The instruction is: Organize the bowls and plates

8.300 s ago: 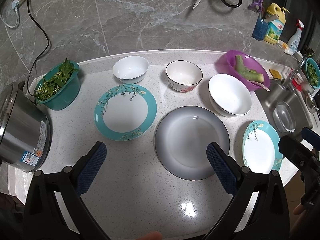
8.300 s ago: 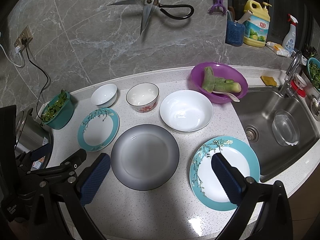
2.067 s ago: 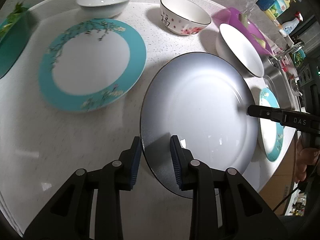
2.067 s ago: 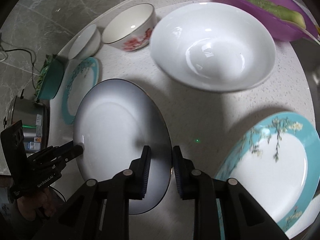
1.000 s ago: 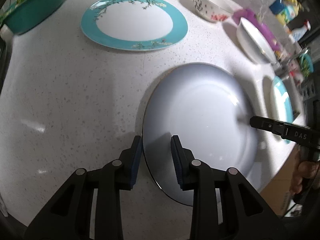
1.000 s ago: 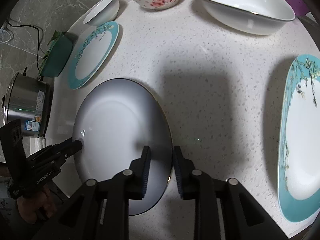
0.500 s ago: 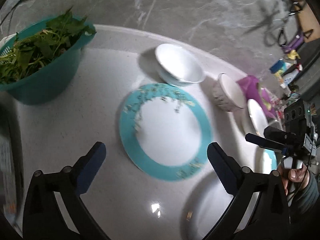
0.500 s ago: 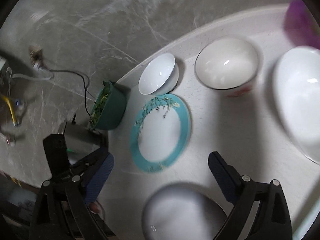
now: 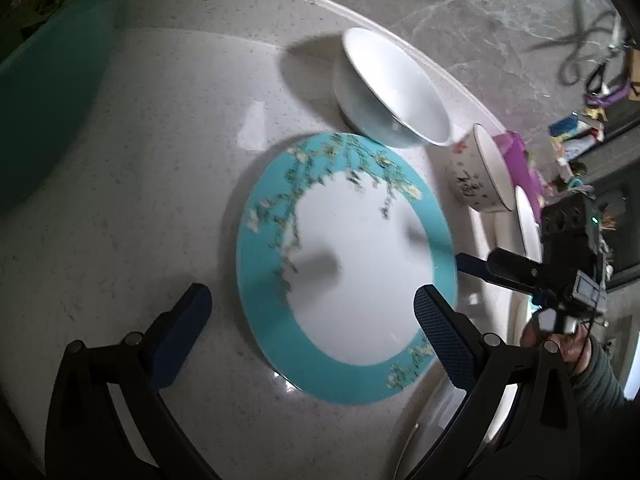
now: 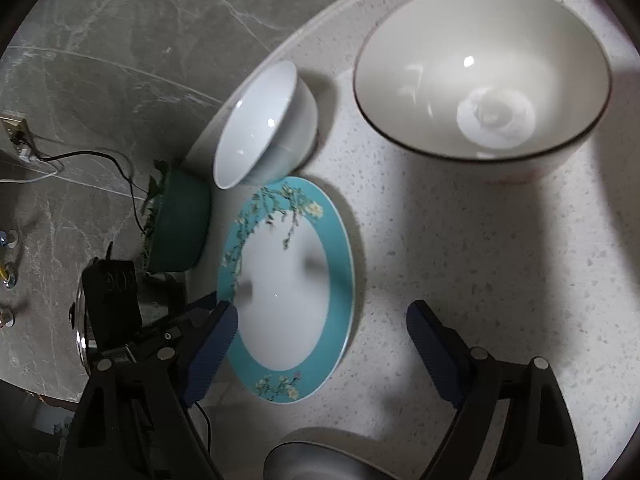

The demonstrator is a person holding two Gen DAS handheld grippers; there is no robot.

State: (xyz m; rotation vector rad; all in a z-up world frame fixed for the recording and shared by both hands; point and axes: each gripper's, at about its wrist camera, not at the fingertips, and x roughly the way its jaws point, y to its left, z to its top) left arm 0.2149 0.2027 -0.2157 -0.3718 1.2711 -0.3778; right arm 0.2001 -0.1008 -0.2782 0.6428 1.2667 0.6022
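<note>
Plates and bowls: we're early, nothing is stacked as far as we see. Teal floral plate [image 9: 352, 276] lies flat on the desk [image 9: 168, 152], white bowl [image 9: 392, 88] just beyond it, floral bowl [image 10: 480, 72] beside that, each apart. Grey plate [image 10: 312, 460] sits at the near desk edge, mostly cut off. Left gripper [image 9: 312, 312] and right gripper [image 10: 320, 344] flank the teal plate, one each side. Left gripper's jaws stand wide; right's have just been closing slightly. Both are open and hold nothing. We judge the teal plate is next, probably onto the grey one; bowls remain unnested.
</note>
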